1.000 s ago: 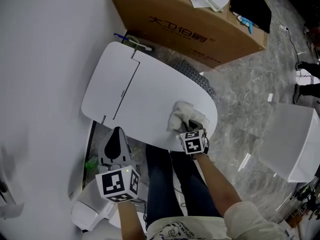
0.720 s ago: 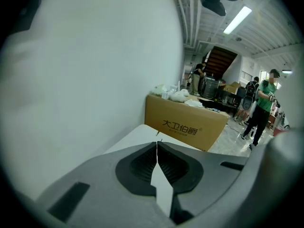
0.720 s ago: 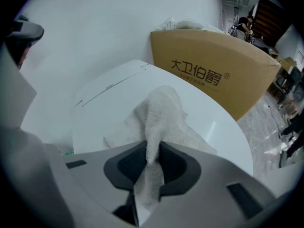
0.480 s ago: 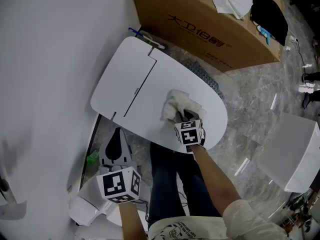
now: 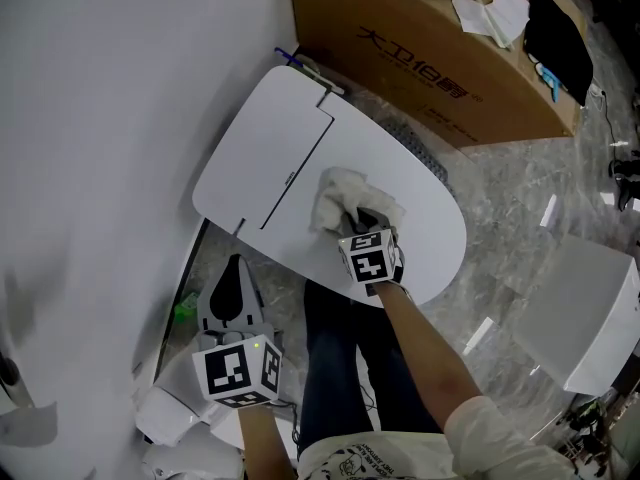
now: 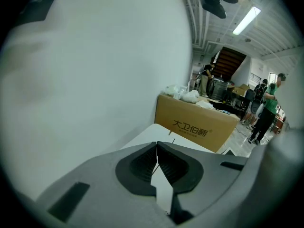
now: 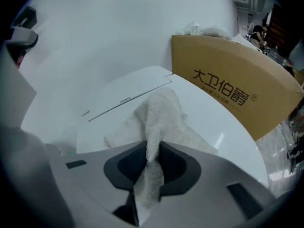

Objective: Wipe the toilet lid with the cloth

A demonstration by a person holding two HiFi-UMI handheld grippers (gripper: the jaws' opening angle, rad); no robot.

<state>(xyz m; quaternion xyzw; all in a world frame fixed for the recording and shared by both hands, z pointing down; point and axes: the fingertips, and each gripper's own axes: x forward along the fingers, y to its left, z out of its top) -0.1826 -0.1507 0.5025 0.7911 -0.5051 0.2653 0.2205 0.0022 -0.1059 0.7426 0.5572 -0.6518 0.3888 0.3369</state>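
The white toilet lid [image 5: 280,138] lies flat beside the white wall, and it fills the middle of the right gripper view [image 7: 223,127]. A crumpled white cloth [image 5: 340,193] rests on the lid's middle. My right gripper [image 5: 360,218] is shut on the cloth [image 7: 156,122], whose fold runs up between the jaws. My left gripper [image 5: 232,286] hangs off the lid's near edge, low at the left, with its jaws shut and nothing in them [image 6: 156,148].
A big brown cardboard box [image 5: 430,38] with loose items on top stands just beyond the lid. A white bin [image 5: 590,318] sits on the grey marble floor at the right. My legs [image 5: 335,368] are under the lid's near edge. Several people [image 6: 263,108] stand far off.
My right gripper has dragged the cloth from the lid's near right edge toward its middle and the hinge end. The left gripper has shifted only a little.
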